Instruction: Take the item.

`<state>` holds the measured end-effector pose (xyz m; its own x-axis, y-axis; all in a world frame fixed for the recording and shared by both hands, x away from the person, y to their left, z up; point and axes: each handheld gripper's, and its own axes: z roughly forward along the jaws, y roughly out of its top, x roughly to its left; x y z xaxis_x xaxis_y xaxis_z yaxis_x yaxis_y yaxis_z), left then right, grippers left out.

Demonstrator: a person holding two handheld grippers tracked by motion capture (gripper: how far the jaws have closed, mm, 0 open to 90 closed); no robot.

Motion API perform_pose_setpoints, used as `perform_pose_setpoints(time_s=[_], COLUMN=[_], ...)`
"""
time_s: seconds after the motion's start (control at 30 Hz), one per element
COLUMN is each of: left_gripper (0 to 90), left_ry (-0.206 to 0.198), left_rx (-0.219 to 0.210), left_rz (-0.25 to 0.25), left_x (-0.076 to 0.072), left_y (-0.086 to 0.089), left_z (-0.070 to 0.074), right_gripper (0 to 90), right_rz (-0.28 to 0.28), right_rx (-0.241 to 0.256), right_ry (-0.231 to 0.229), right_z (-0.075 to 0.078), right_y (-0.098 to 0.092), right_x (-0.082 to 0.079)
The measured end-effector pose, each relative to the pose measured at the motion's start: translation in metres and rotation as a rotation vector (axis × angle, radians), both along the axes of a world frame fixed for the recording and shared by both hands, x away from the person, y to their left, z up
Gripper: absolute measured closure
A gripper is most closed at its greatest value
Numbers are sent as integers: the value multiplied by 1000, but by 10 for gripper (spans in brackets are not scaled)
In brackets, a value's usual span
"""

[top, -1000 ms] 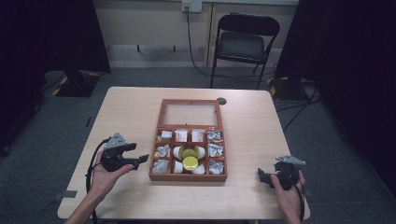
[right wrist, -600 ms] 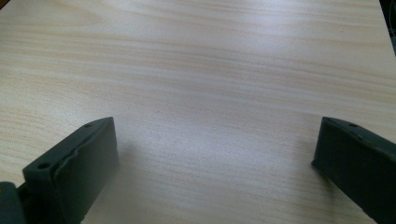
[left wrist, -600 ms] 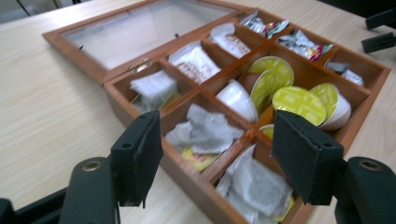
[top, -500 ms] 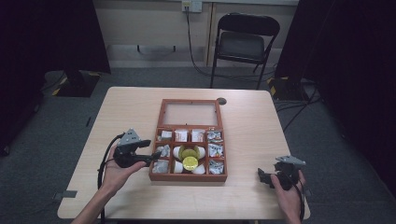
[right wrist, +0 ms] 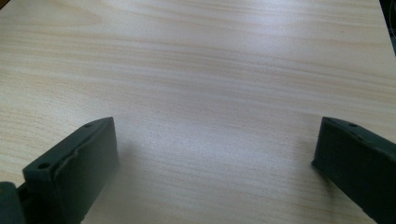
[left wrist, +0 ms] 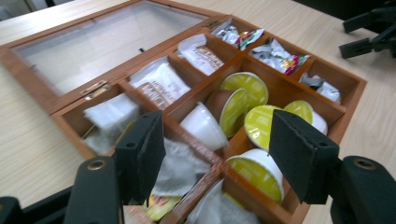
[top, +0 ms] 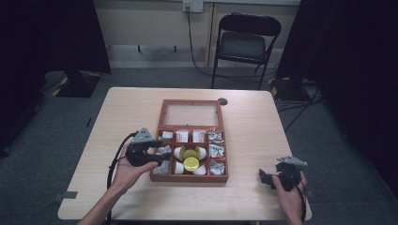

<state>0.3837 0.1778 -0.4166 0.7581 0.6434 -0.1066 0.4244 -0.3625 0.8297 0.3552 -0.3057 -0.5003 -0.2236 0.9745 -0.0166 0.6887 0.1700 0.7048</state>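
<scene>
An open wooden box (top: 190, 177) lies mid-table, its glass lid (top: 190, 114) folded flat behind it. Yellow-lidded white capsules (left wrist: 243, 105) fill the middle compartment. White sachets (left wrist: 161, 84) and foil packets (left wrist: 278, 53) sit in the compartments around it. My left gripper (top: 160, 155) hangs over the box's left compartments. Its jaws stand wide open in the left gripper view (left wrist: 217, 140), and nothing is between them. My right gripper (top: 264, 178) rests near the table's front right corner. It is open over bare wood (right wrist: 215, 154).
A small dark round cap (top: 222, 101) lies on the table just behind the lid's right corner. A folding chair (top: 246, 42) stands beyond the far edge. The left gripper's cable (top: 112, 166) loops beside the person's left hand.
The left gripper has moved right, from the table left of the box to above the box's left compartments. The right gripper has stayed put.
</scene>
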Motion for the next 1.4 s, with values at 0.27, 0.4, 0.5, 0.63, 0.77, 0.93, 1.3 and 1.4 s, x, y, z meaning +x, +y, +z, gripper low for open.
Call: perform_pose_setpoints(time_s=[0.27,0.4,0.5,0.63,0.77,0.93,1.3,1.4], left_gripper=[364,382,415,447,459,472,481,477], left_ry=[23,27,26,23,37,72,110,124], left_rx=[12,7,-2,-17,2,7,80,95], left_rz=[-55,-76,-102,-132,-151,-163,-184,-189], left_x=[5,8,10,12,12,14,18,20], left_y=[-24,-34,-43,-52,-58,-59,-70,-74], left_z=[-6,-6,-4,-3,-9,-14,-26,-28], right_gripper=[0,0,0,0,0,0,0,0], right_rz=[0,0,0,0,0,0,-3,-3], right_rx=[0,0,0,0,0,0,0,0], right_ry=[0,0,0,0,0,0,1,1], right_z=[0,0,0,0,0,0,0,0], right_y=[0,0,0,0,0,0,0,0], right_x=[0,0,0,0,0,0,0,0])
